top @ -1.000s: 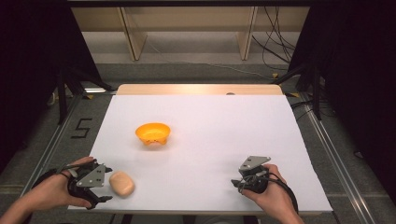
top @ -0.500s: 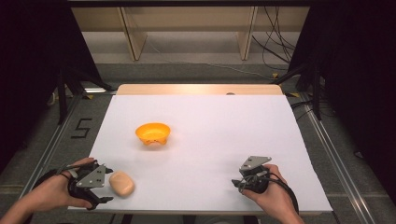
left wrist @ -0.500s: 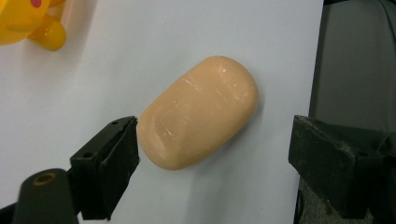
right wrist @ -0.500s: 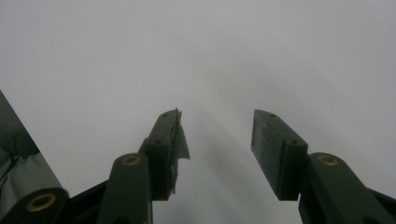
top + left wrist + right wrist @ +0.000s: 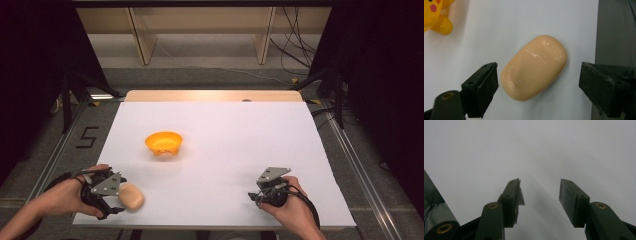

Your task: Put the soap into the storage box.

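Straddling soap bar [image 5: 534,67] | left gripper [image 5: 537,80] spread | table edge [image 5: 596,37] beside

Black "5" marked on floor [image 5: 88,136] left of table [image 5: 300,150].

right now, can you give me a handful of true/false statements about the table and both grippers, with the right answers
1. The left gripper has its fingers spread on either side of the tan soap bar. True.
2. The fingers are already squeezing the soap bar. False: a gap shows on both sides.
3. The right gripper is holding the orange bowl. False: it is open over bare white table, with the bowl far off.
4. The soap bar lies near the table's front left corner. True.
5. The soap bar sits inside the orange bowl. False: it lies on the table, apart from it.
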`<action>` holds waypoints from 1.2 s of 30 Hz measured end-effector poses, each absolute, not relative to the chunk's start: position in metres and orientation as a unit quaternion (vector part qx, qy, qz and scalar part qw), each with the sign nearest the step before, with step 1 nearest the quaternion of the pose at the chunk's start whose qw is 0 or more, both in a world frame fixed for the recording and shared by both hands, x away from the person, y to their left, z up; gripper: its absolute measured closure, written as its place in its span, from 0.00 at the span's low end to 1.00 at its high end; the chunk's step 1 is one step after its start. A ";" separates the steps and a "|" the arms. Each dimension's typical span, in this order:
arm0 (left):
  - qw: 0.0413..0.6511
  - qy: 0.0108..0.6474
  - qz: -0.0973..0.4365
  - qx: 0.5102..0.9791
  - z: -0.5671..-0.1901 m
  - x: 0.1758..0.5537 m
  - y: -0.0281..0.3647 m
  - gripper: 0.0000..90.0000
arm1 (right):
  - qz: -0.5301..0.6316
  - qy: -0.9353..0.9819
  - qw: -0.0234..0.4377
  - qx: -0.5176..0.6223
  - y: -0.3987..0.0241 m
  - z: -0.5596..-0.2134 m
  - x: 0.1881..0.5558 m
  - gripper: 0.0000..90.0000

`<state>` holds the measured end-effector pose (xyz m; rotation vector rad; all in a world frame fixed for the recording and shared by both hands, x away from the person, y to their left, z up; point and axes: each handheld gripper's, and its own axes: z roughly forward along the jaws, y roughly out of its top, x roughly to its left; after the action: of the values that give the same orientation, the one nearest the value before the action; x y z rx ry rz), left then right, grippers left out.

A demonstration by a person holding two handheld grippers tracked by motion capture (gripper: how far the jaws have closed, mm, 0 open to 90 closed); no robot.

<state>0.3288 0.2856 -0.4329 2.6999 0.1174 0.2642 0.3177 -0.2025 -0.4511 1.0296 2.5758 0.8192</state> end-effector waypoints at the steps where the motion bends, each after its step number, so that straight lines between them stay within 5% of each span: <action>1: 0.211 0.044 0.090 0.972 -0.433 0.329 0.285 0.17 | 0.281 0.884 0.124 0.353 -0.203 -0.451 0.318 0.58; 36: 0.147 -0.036 0.029 0.988 -0.443 0.357 0.264 0.17 | 0.285 0.882 0.125 0.354 -0.201 -0.454 0.318 0.57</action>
<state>0.3565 0.2641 -0.4434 2.8439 -0.1041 0.0847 0.3175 -0.2006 -0.4535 1.0324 2.5699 0.8318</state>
